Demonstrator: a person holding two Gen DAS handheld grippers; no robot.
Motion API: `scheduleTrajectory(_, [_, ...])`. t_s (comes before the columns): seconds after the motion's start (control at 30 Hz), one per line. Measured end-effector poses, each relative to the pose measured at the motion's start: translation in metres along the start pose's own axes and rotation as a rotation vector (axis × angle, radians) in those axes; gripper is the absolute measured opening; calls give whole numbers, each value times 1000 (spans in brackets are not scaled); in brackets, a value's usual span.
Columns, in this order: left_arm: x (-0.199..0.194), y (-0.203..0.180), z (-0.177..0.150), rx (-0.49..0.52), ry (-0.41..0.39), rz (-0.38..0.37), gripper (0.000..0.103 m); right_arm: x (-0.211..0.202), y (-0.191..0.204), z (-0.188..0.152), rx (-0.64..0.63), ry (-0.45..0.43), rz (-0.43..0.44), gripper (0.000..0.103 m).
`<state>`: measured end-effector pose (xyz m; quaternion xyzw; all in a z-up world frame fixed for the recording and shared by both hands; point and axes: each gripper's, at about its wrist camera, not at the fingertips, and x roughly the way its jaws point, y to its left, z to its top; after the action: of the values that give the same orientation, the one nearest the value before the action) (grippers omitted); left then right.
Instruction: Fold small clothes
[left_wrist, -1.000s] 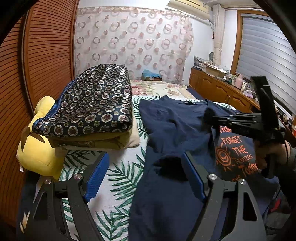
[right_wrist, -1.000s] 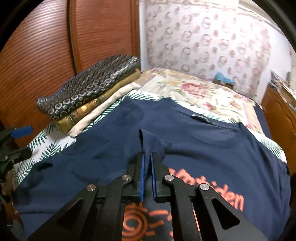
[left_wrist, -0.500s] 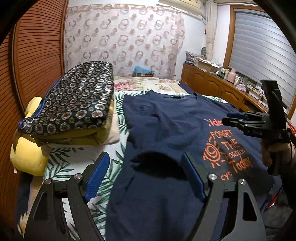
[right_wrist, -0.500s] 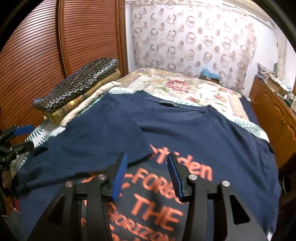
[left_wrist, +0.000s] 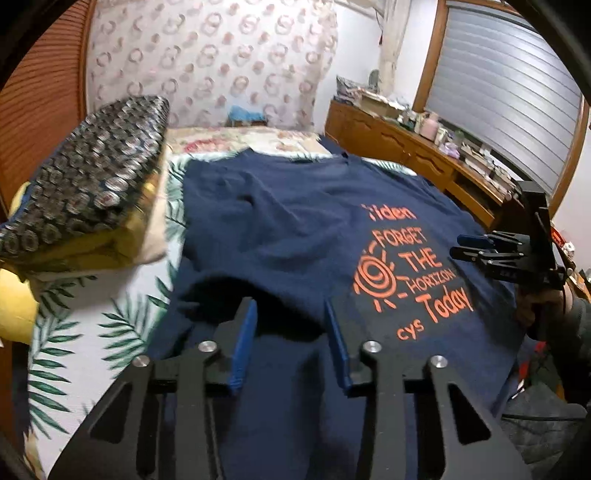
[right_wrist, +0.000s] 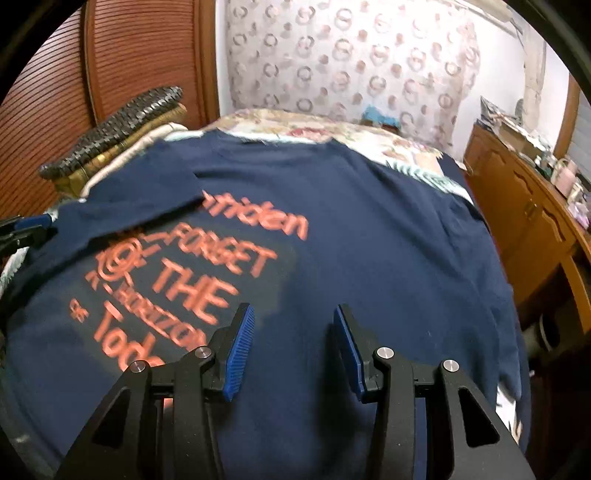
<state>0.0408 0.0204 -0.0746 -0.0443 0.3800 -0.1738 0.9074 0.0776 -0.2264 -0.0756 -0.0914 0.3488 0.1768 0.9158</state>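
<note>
A navy T-shirt (left_wrist: 288, 221) with an orange print lies spread on the bed, its left sleeve (right_wrist: 147, 199) folded in over the edge of the print. My left gripper (left_wrist: 290, 308) hovers low over the shirt's near left part. Its jaws are closing, with a raised fold of navy fabric between them and the blue pads (left_wrist: 243, 339) not pressing on it. My right gripper (right_wrist: 293, 308) is open and empty above the shirt's lower middle, just right of the print. The left wrist view shows it (left_wrist: 465, 245) at the right, held by a hand (left_wrist: 535, 306).
A stack of folded bedding (left_wrist: 85, 192) topped by a dark patterned cover sits at the bed's left, with a yellow cushion (left_wrist: 14, 302) beside it. The leaf-print sheet (left_wrist: 92, 325) shows left of the shirt. A cluttered wooden cabinet (left_wrist: 406, 155) runs along the right.
My right gripper let go of the sleeve, opened, and drew back to the right over the print. The sleeve now lies folded on the shirt. My left gripper moved in over the shirt and its jaws narrowed.
</note>
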Motion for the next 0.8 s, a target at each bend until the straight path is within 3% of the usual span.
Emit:
scheduleTrajectory(0.33, [22,-11,1,0,77,-43,31,-3,-4,-3,32,4,11,47])
scheduleTrajectory(0.47, [23,-14,1,6,78,-44,7,-3,-16,-10,34,-4,4,47])
scheduleTrajectory(0.67, [3,-27,5,26,47,-69,5,-1,-22,-10,39,-3,12,47])
scheduleTrajectory(0.8, [-5,-34,7,48,42,-20,10,-1,-24,-10,38,-3,11,48])
